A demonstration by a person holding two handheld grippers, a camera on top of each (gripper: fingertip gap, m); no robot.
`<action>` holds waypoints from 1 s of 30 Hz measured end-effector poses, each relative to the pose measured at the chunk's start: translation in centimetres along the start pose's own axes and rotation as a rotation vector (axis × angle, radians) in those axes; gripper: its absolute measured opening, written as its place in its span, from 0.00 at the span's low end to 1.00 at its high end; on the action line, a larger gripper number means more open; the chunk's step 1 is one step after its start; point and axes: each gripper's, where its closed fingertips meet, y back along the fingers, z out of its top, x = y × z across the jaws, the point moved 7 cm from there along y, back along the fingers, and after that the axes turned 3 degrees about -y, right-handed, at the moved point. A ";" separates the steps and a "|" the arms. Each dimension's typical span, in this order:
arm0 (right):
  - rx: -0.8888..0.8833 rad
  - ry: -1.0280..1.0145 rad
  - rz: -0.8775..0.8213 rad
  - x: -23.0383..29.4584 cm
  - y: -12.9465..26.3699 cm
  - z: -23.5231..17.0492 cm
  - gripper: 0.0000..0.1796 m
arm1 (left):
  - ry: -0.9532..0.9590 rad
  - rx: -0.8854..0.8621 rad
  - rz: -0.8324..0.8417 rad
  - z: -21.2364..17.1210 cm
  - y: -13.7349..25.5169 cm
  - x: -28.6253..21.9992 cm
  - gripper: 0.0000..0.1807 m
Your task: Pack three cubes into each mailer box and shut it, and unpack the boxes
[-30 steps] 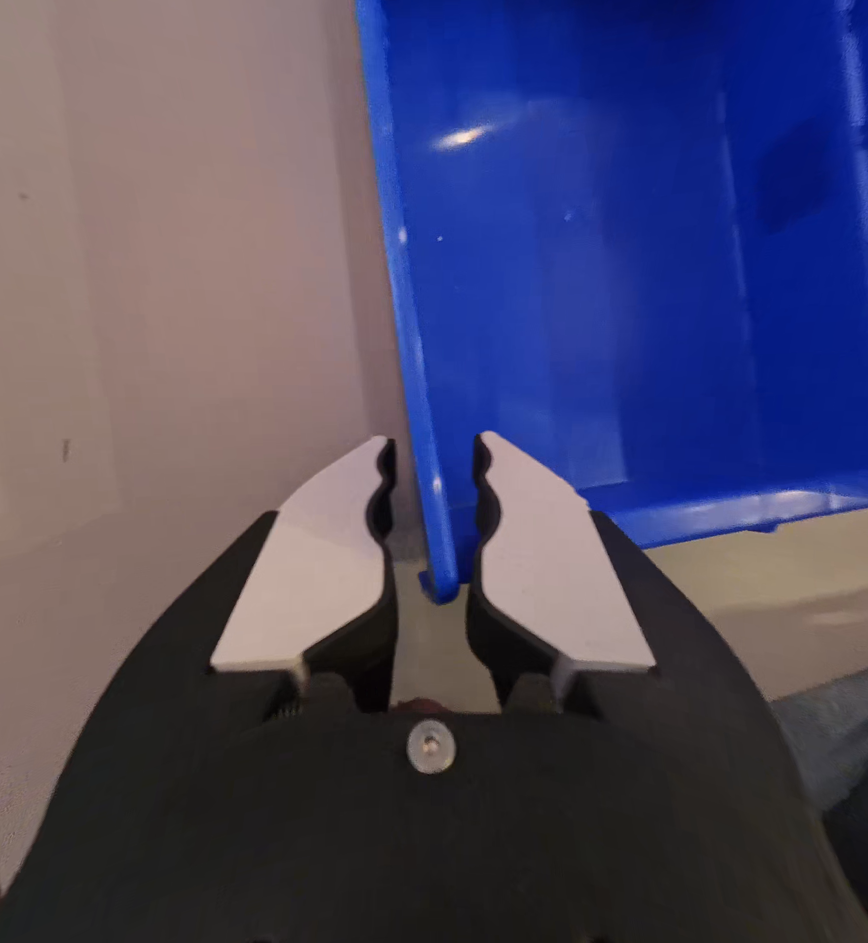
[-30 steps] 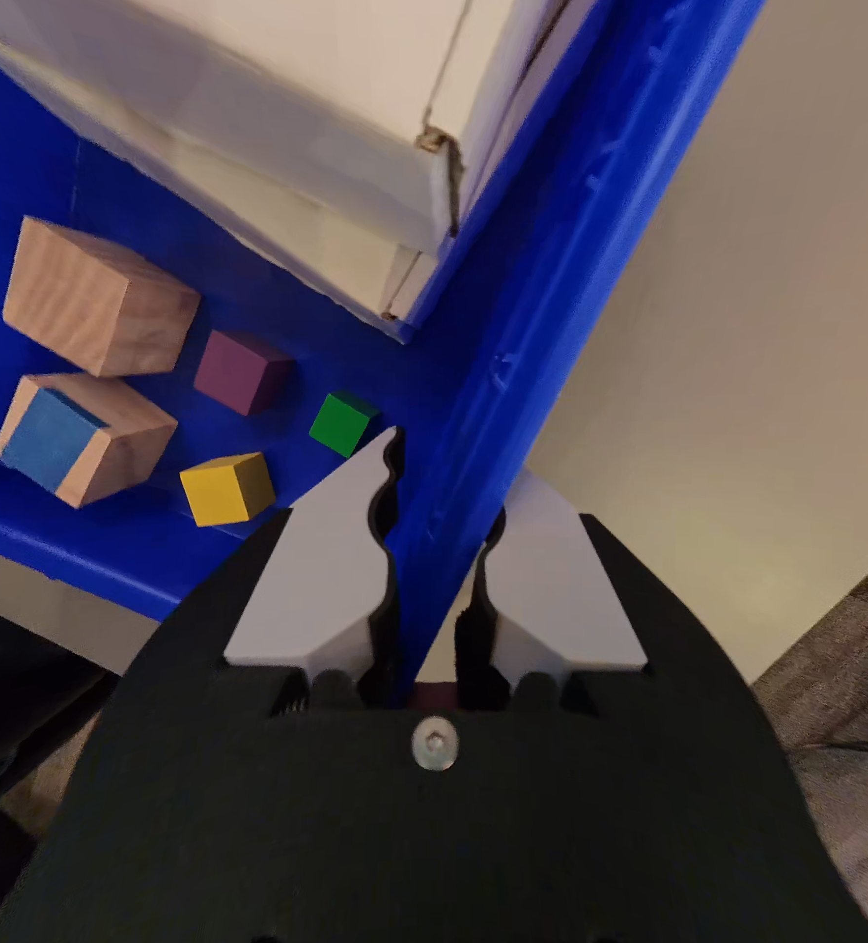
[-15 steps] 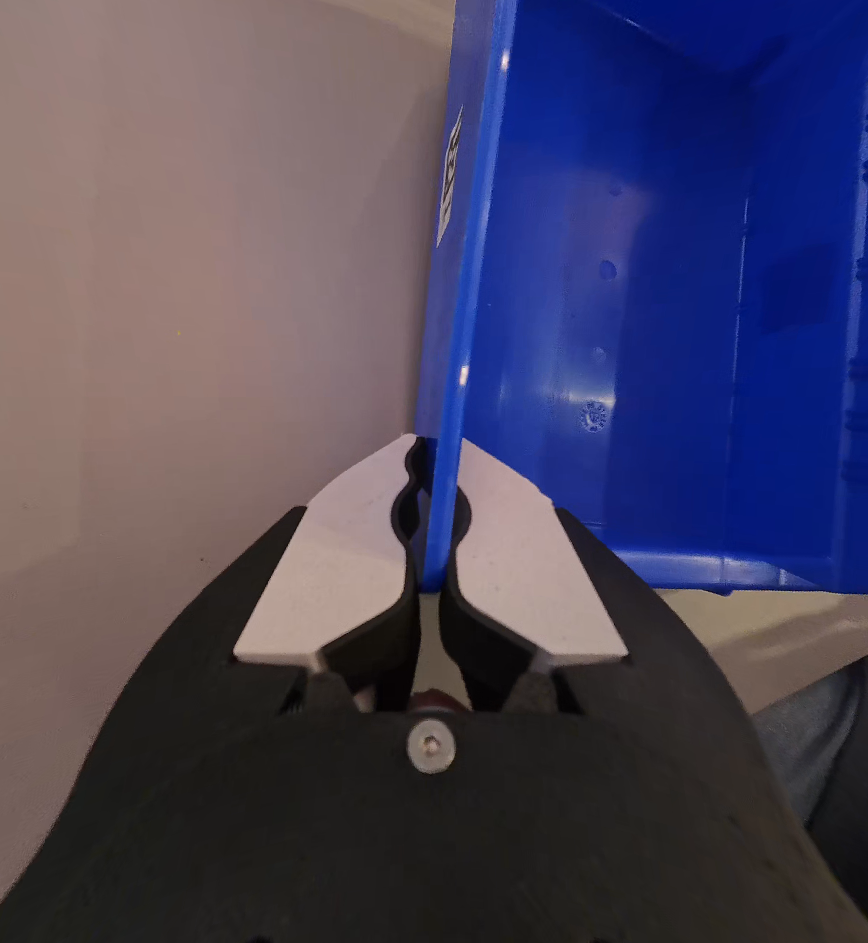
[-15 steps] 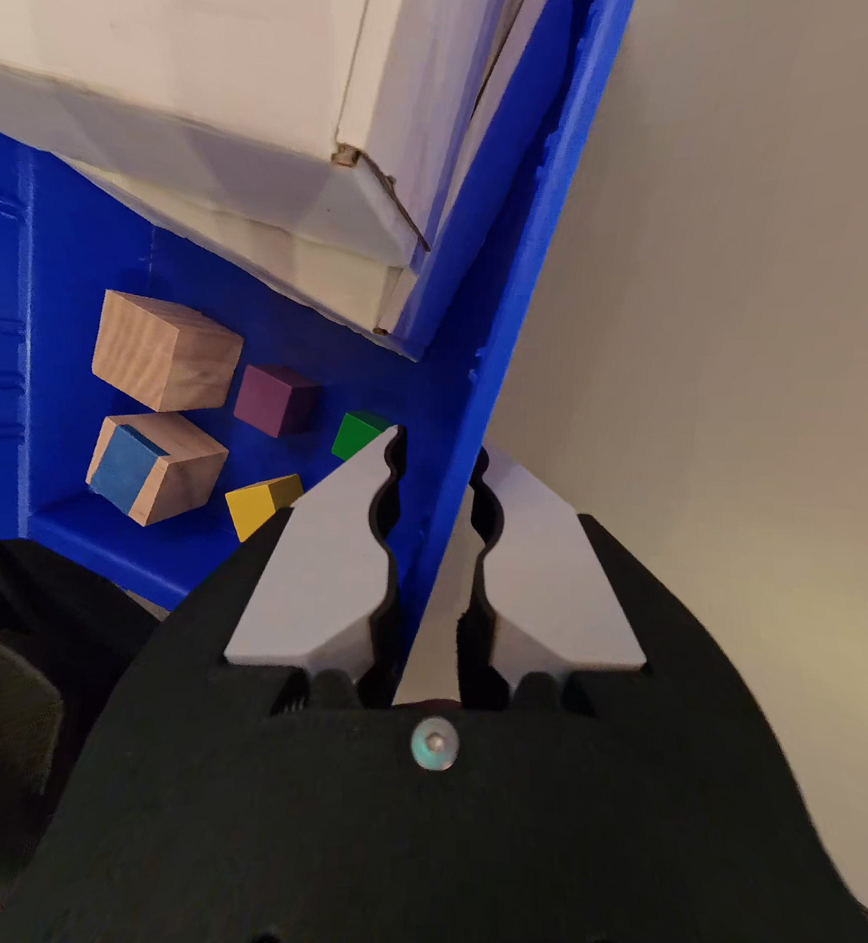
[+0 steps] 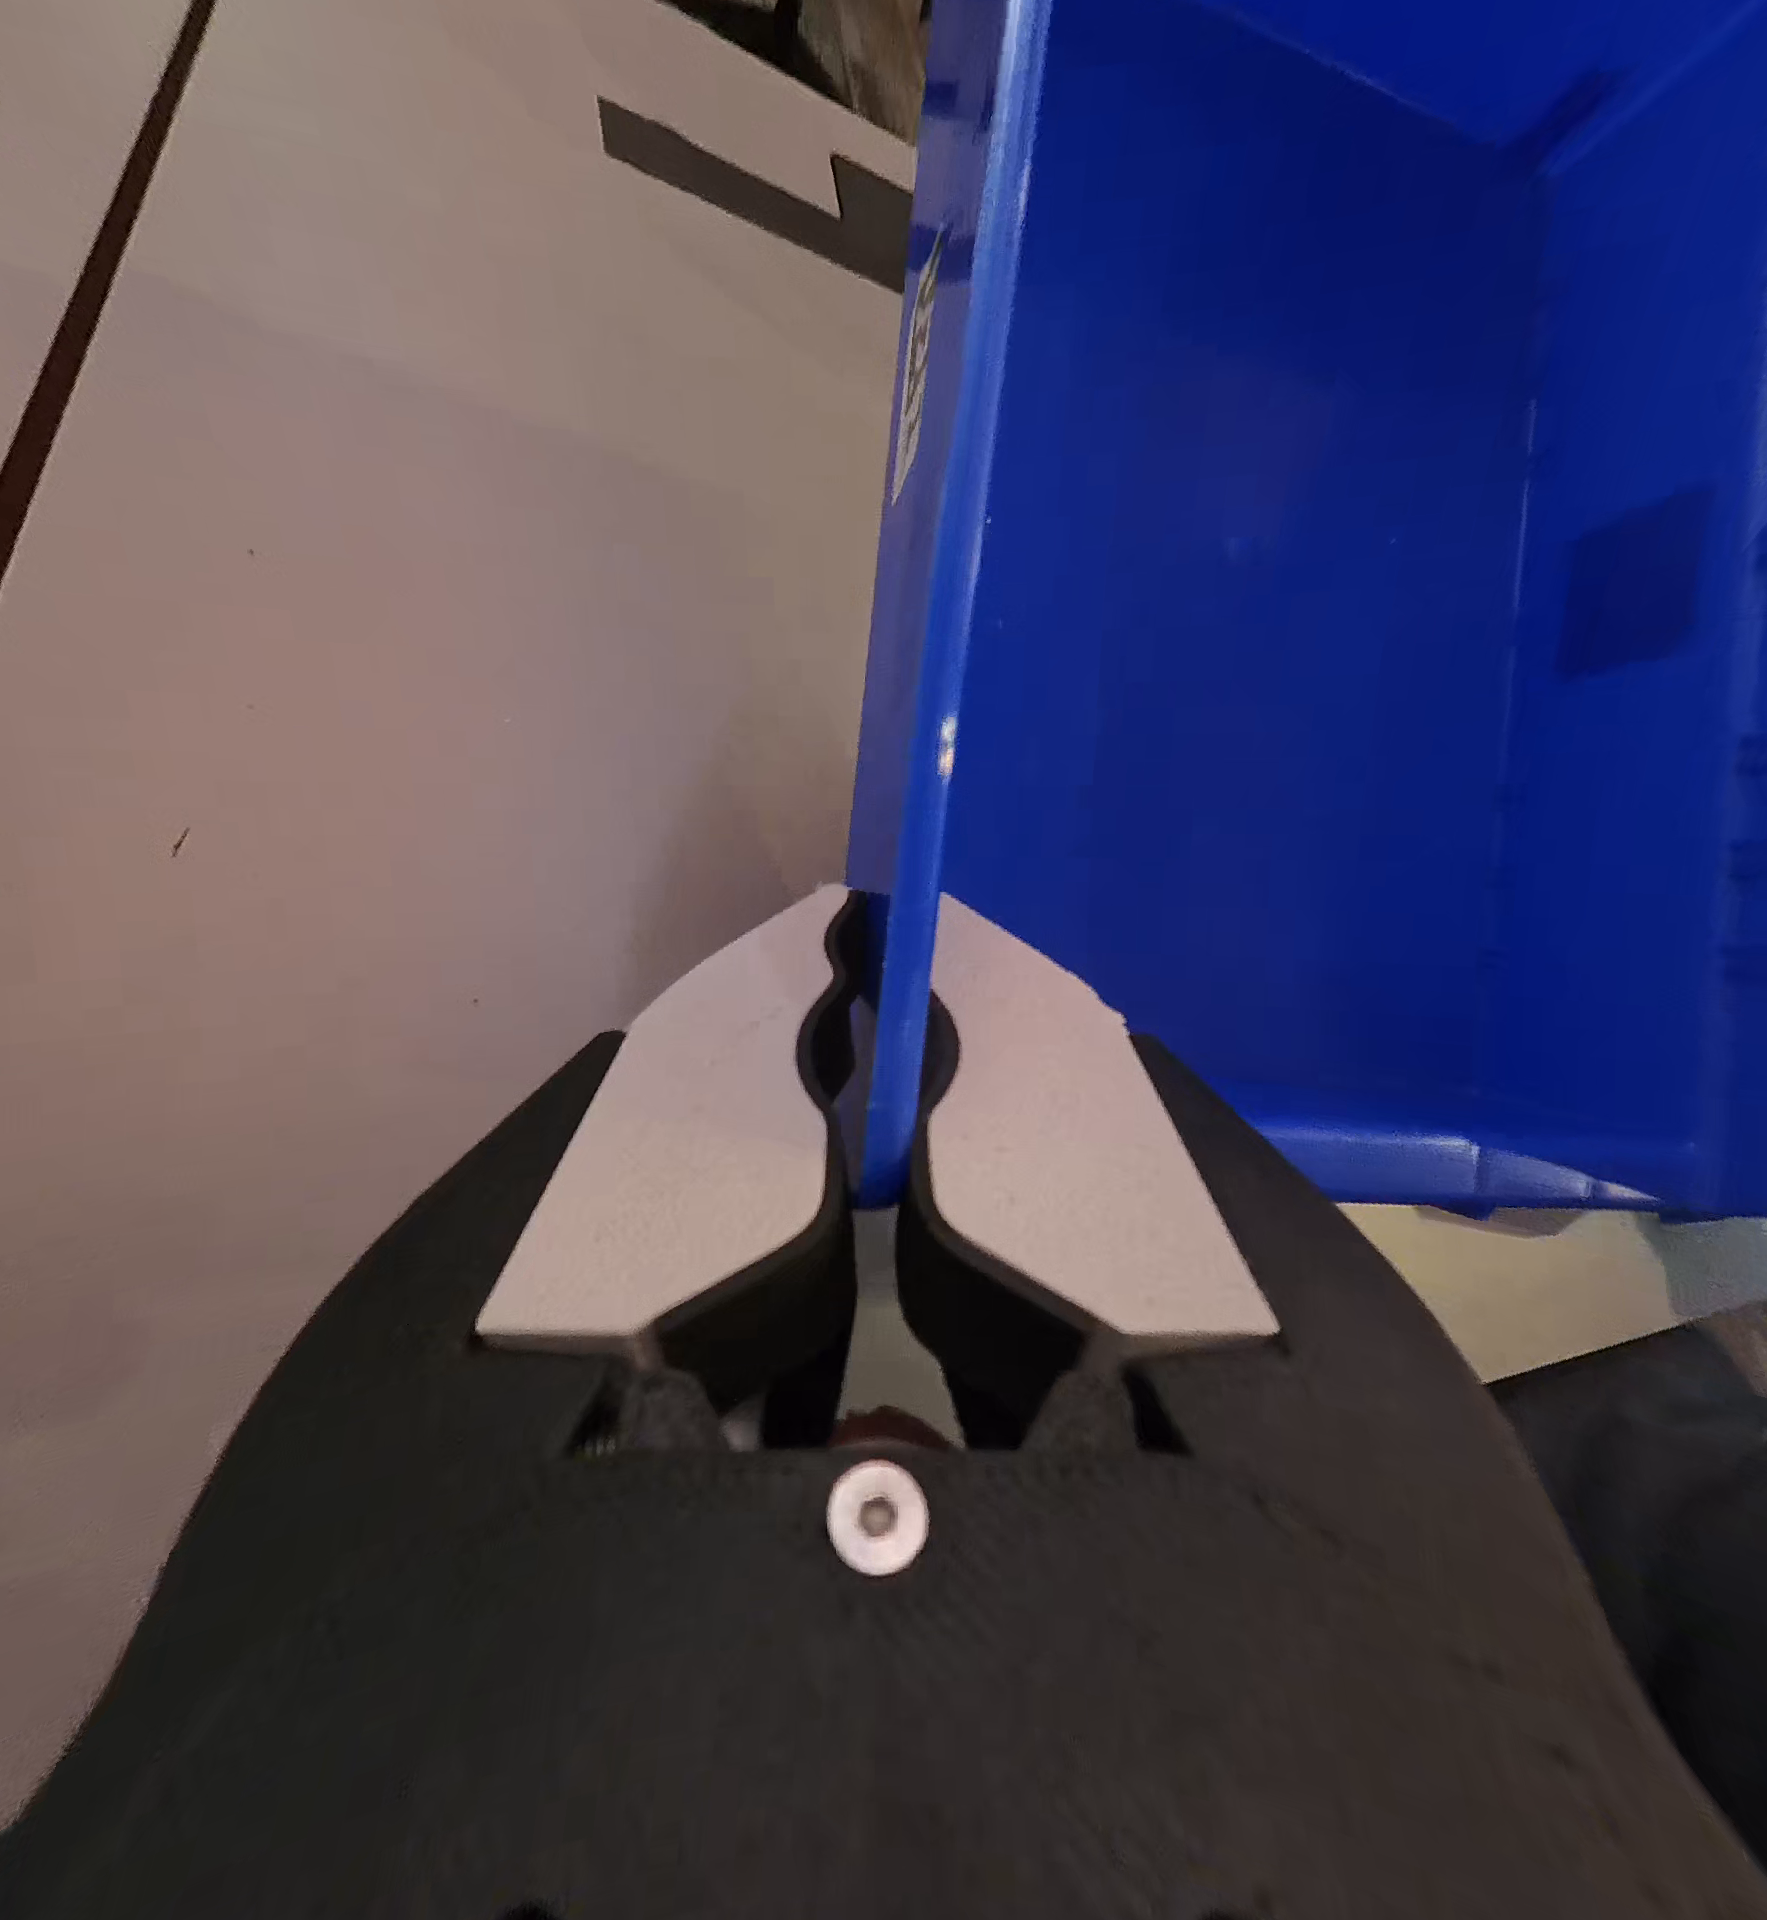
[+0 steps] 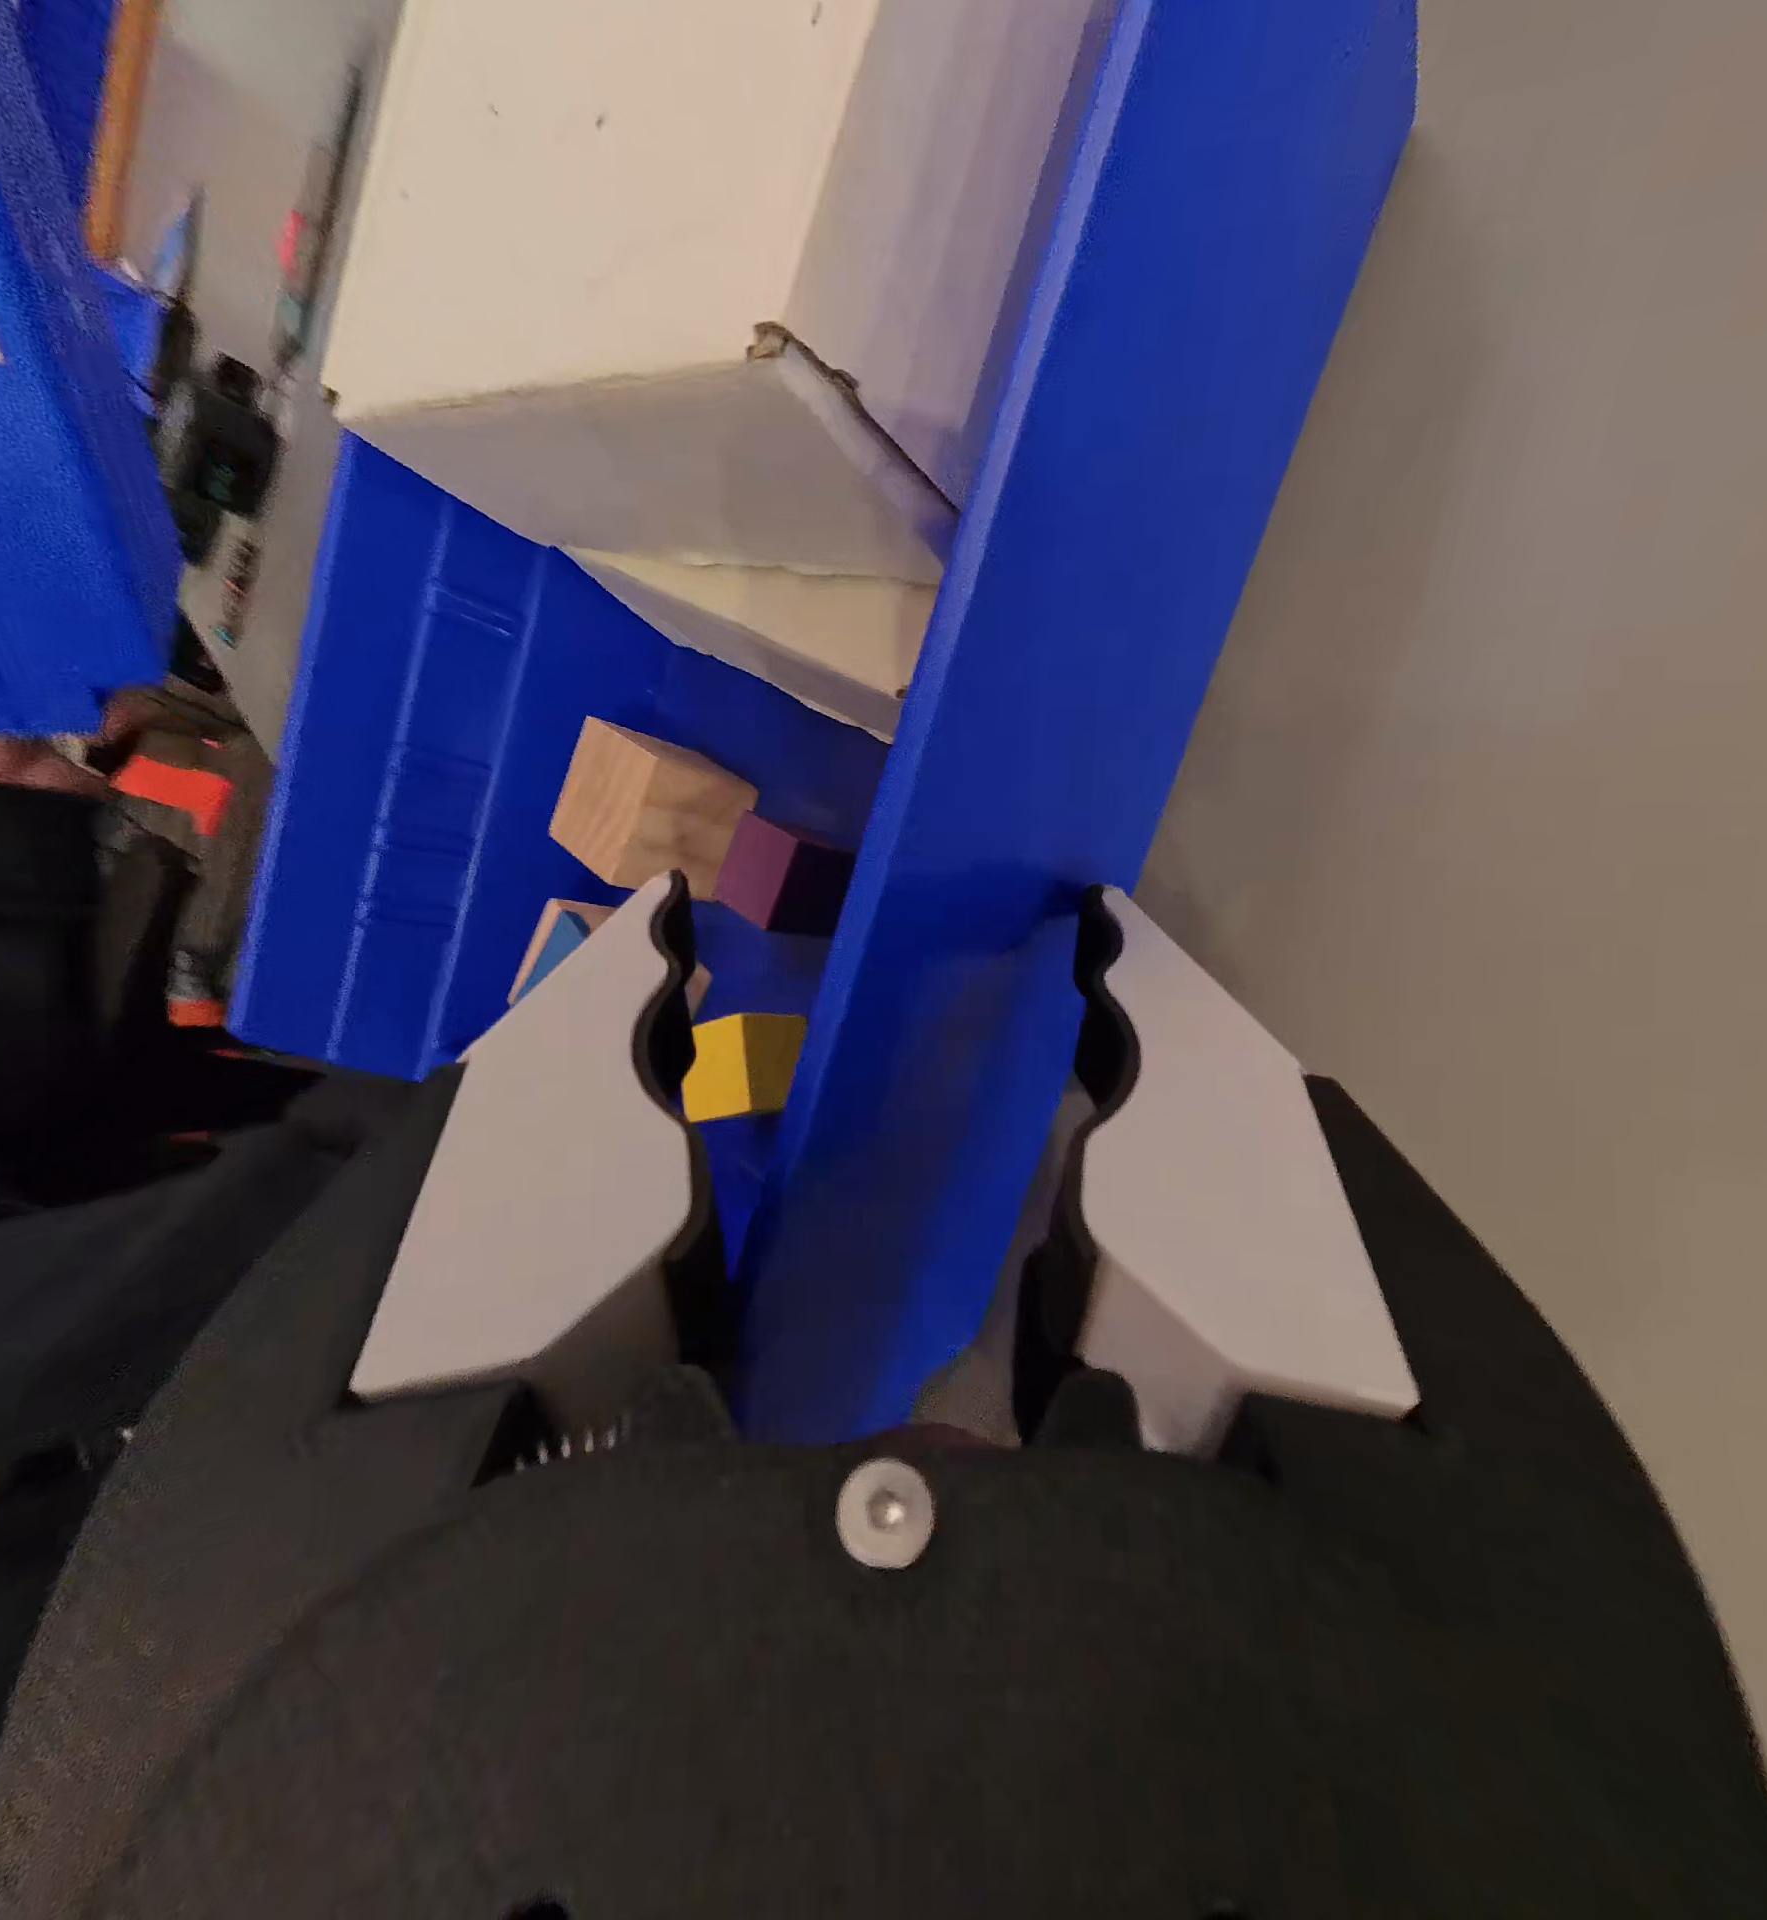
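My left gripper (image 5: 884, 914) is shut on the thin left wall of an empty blue bin (image 5: 1274, 623). My right gripper (image 6: 881, 894) is open wide and straddles the right wall of a second blue bin (image 6: 1097, 623), without pinching it. That bin holds two white mailer boxes, one (image 6: 630, 260) stacked on the other (image 6: 785, 634). Loose cubes lie below them: a plain wooden one (image 6: 650, 805), a purple one (image 6: 780, 868), a yellow one (image 6: 744, 1065) and a wooden one with a blue face (image 6: 557, 951), partly hidden by my left finger.
The beige table (image 5: 391, 675) carries a dark line (image 5: 58, 384) and a black mark (image 5: 733, 166) at the back. In the right wrist view, the other blue bin (image 6: 17, 468) hangs at the far left, with a person in dark clothes (image 6: 17, 987) below it.
My left gripper closed on the empty bin's wall and the view swung with it. My right gripper, narrow around its bin's wall before, has opened wide, and that bin now looks more upright.
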 end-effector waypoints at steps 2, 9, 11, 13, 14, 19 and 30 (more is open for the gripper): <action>-0.033 -0.028 0.048 1.9 -2.2 0.1 0.43 | 0.006 -0.026 0.001 0.1 0.8 -0.3 0.02; -0.072 -0.024 0.102 8.5 -9.5 0.6 0.48 | 0.009 -0.106 -0.009 1.3 3.0 -1.1 0.02; -0.077 -0.026 0.123 10.2 -11.6 1.0 0.48 | 0.011 -0.132 -0.013 1.7 3.8 -1.2 0.02; -0.081 -0.035 0.156 11.8 -13.8 1.5 0.50 | 0.003 -0.161 -0.012 2.2 4.7 -1.4 0.02; -0.076 -0.035 0.175 12.7 -14.8 1.7 0.51 | -0.002 -0.177 -0.011 2.5 5.2 -1.4 0.02; -0.039 -0.032 0.267 17.1 -19.8 2.2 0.53 | -0.015 -0.241 -0.009 3.7 7.6 -2.0 0.02; -0.116 0.060 0.484 19.1 -17.6 4.3 0.57 | -0.129 -0.230 0.011 5.2 6.4 -7.4 0.02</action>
